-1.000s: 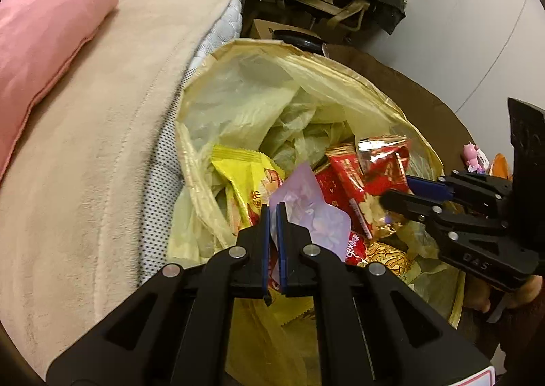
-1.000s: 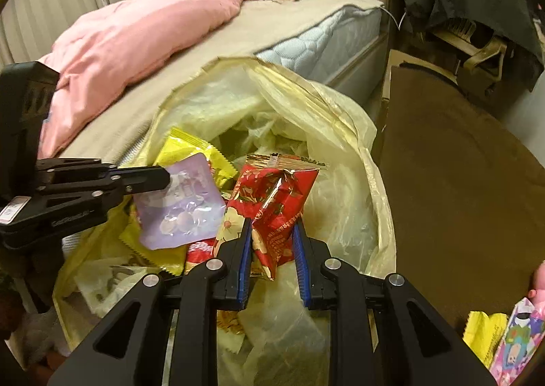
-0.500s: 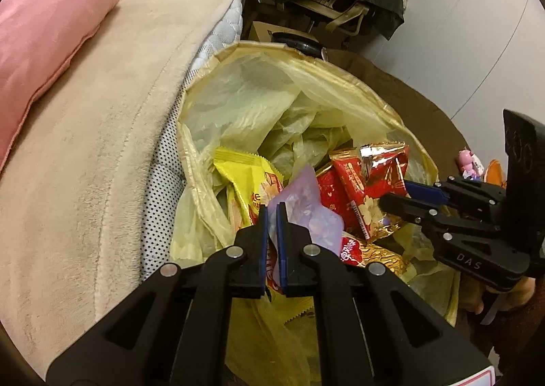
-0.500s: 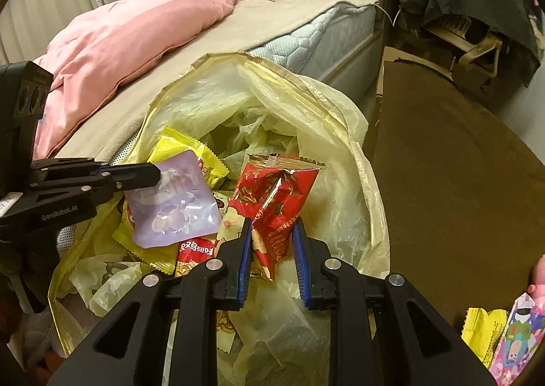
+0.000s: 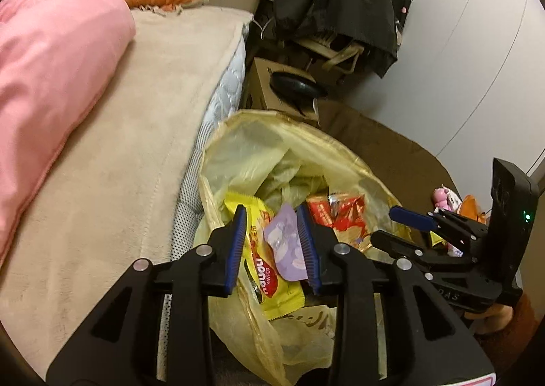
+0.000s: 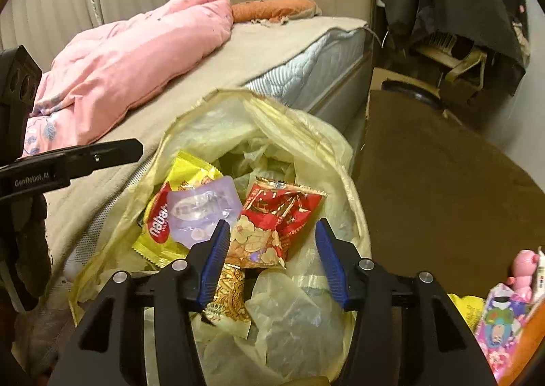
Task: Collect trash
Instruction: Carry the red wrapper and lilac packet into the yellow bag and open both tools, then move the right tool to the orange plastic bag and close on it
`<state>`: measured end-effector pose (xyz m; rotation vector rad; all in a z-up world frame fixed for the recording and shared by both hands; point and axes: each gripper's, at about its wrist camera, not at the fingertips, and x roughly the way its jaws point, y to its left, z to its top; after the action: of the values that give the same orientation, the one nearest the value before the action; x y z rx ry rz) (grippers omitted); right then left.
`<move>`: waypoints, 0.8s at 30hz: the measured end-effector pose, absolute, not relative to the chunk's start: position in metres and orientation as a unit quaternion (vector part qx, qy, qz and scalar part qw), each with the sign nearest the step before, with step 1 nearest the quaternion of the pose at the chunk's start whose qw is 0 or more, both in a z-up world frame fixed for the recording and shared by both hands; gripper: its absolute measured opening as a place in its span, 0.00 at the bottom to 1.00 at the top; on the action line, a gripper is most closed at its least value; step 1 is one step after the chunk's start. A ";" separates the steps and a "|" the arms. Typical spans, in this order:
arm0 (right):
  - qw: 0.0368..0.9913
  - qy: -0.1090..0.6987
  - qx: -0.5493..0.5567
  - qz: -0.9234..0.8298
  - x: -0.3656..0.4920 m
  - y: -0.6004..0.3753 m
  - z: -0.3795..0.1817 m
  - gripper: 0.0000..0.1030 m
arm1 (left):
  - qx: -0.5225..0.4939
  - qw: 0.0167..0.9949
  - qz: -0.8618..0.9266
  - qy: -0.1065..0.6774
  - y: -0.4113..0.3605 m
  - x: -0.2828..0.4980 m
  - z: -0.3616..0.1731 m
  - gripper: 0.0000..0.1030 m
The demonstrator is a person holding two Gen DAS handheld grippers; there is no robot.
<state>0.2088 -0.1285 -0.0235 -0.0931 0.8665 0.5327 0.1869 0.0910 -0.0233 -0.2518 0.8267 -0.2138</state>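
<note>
A yellow plastic trash bag (image 5: 272, 144) stands open beside the bed and also shows in the right wrist view (image 6: 293, 127). Inside lie a purple wrapper (image 5: 284, 239), a yellow wafer wrapper (image 5: 269, 266) and a red wrapper (image 5: 340, 215). The right wrist view shows the purple wrapper (image 6: 201, 212), the yellow wrapper (image 6: 160, 219) and the red wrapper (image 6: 276, 222) too. My left gripper (image 5: 272, 246) is open and empty above the purple wrapper. My right gripper (image 6: 272, 260) is open and empty above the red wrapper.
The bed (image 5: 129, 161) with a pink quilt (image 5: 51, 55) lies left of the bag. A brown rug (image 6: 442, 188) lies on the right, with more colourful wrappers (image 6: 500, 324) at its near right edge. A dark-draped chair (image 5: 337, 11) and a cardboard box (image 5: 269, 82) stand behind.
Both grippers have opened and pulled back and up. The purple wrapper and the red wrapper were let go and now lie in the bag.
</note>
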 end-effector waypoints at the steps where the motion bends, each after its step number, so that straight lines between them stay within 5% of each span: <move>1: 0.876 0.410 -0.043 0.251 0.205 -0.133 -0.019 0.47 | -0.120 0.905 -0.101 0.395 0.089 0.184 -0.019 0.29; 13: 0.917 0.365 -0.008 0.164 0.154 -0.247 0.017 0.60 | -0.085 0.914 -0.131 0.375 0.007 0.159 0.008 0.34; 24: 0.917 0.393 -0.014 0.068 0.111 -0.374 0.003 0.61 | -0.059 0.896 -0.207 0.388 -0.108 0.151 -0.007 0.34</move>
<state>0.1112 -0.3740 0.0026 -0.0286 0.8095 0.1401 0.1512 -0.1084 -0.0075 -0.1224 0.8046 -0.4299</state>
